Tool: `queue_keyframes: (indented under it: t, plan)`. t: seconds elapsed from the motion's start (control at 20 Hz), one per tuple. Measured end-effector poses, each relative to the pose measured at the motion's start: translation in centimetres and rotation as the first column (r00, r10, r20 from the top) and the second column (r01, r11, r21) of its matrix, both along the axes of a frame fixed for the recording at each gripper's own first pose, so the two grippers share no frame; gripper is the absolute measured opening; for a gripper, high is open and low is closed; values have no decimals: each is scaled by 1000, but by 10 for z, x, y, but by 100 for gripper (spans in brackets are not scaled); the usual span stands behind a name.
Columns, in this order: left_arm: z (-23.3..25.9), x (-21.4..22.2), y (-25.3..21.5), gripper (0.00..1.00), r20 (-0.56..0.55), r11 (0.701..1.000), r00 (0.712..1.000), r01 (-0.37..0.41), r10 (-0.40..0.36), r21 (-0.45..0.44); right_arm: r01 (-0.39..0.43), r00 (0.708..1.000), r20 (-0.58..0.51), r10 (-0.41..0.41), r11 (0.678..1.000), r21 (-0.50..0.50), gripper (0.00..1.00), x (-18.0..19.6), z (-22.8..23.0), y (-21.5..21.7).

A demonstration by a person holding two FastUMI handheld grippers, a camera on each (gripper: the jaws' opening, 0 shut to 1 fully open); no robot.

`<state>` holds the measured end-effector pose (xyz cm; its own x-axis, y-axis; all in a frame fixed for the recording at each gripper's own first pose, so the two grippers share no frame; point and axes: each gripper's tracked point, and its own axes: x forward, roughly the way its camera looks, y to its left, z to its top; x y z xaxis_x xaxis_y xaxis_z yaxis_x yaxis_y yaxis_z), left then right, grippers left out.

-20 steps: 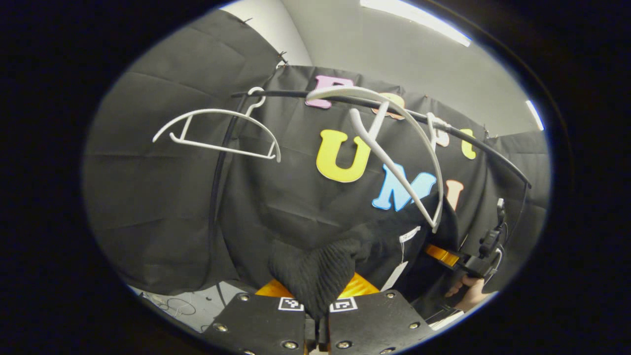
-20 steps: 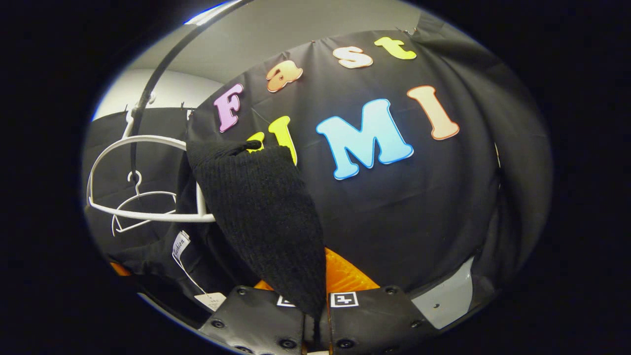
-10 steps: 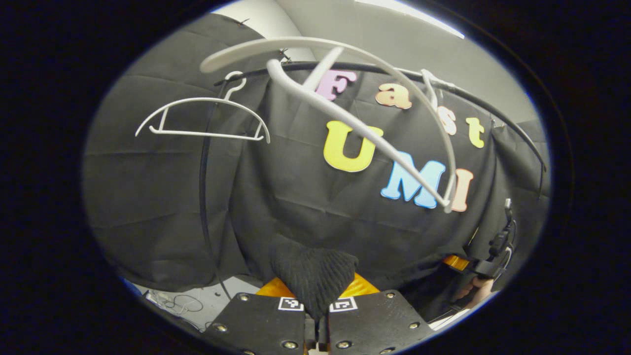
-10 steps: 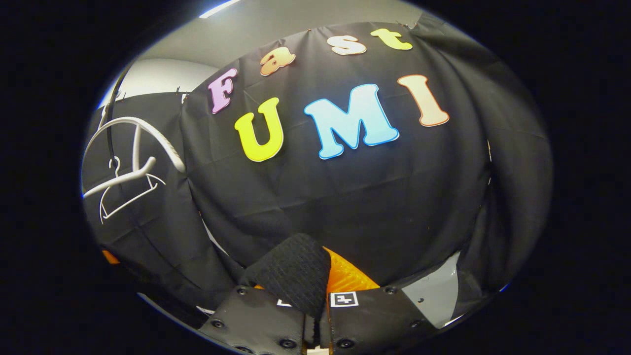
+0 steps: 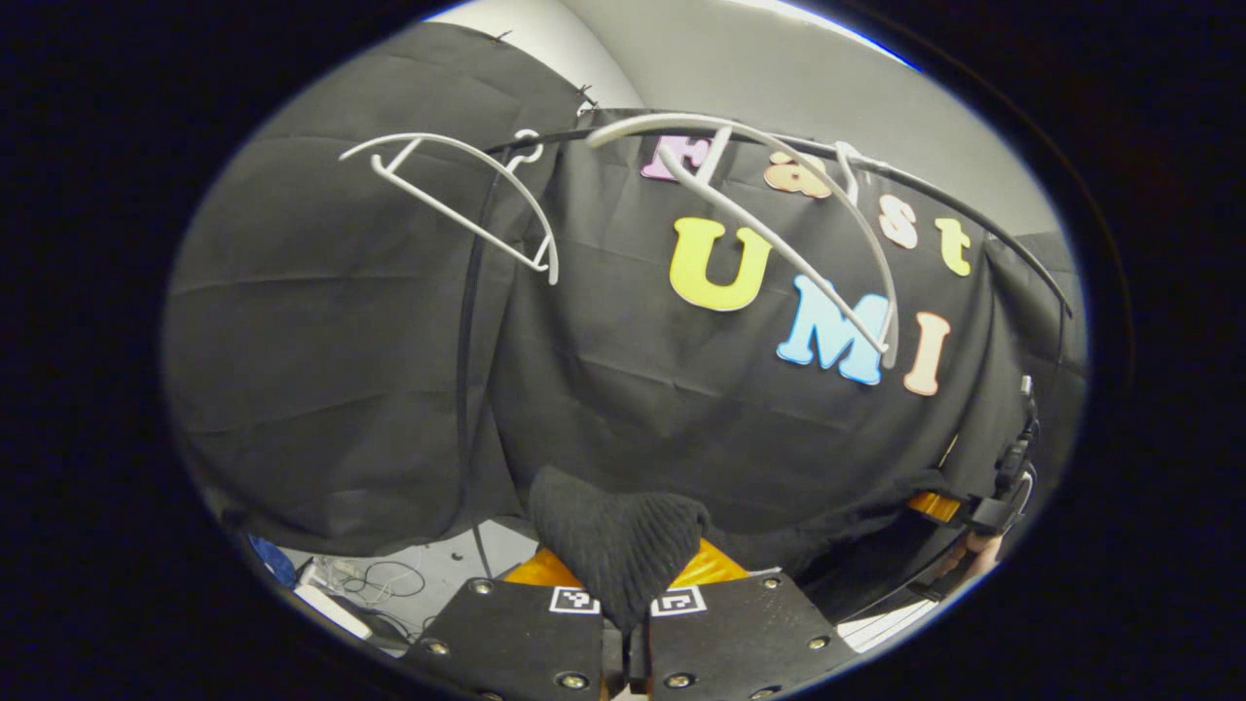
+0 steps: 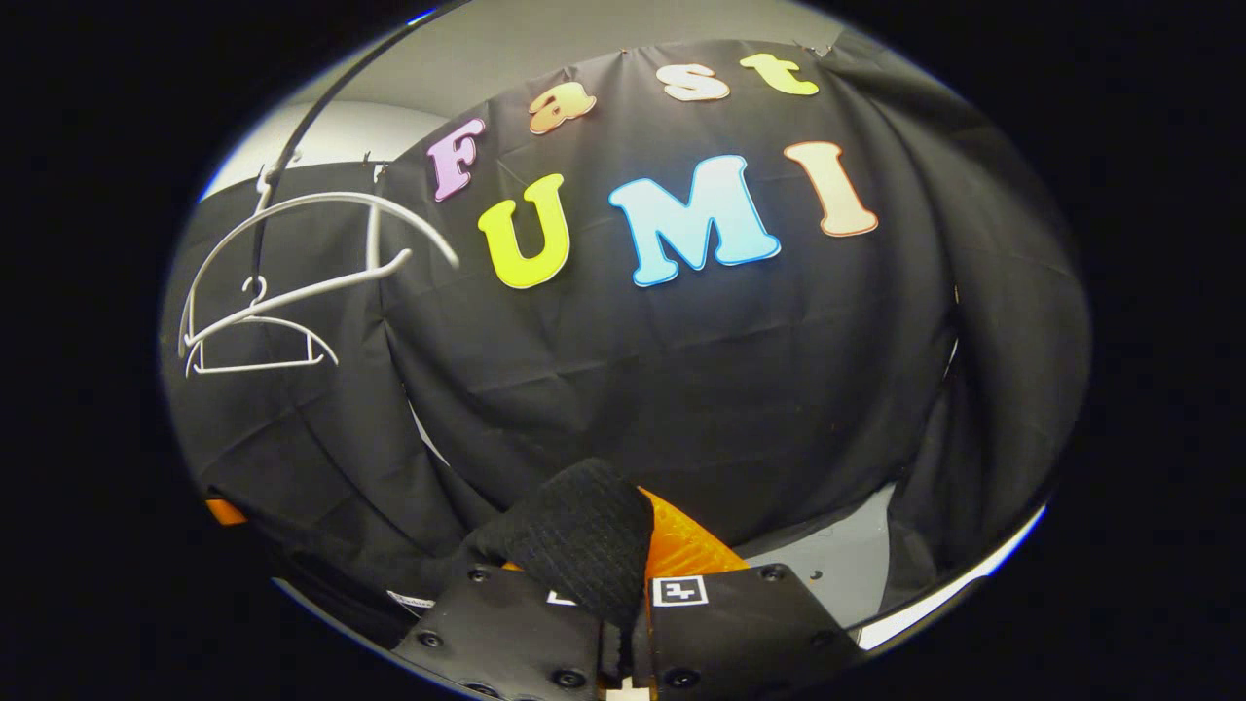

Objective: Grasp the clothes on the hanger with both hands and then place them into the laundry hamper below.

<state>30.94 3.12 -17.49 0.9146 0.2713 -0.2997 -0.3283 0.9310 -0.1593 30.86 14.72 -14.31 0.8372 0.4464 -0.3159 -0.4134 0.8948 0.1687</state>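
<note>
Before the black cloth booth wall, 2 white plastic hangers (image 5: 779, 224) hang bare. The soft, light black knitted garment (image 5: 618, 545) sags between left gripper (image 5: 626, 608) and right gripper (image 6: 623, 608), each pinching an edge.

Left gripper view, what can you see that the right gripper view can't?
Left gripper view: cables on the floor, and a hand holding the right gripper. Right gripper view: a small white tag low down. Both: two bare white hangers up high, and the black knit garment pinched between that gripper's fingers.
</note>
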Motion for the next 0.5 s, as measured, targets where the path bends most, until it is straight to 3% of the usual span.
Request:
queue_keyframes:
  t: [0.5]
  plan:
    - [7,-6,2,9,-14,980,981,195,-195,46,106,993,-36,-109,991,-80,9,-86,5,-5]
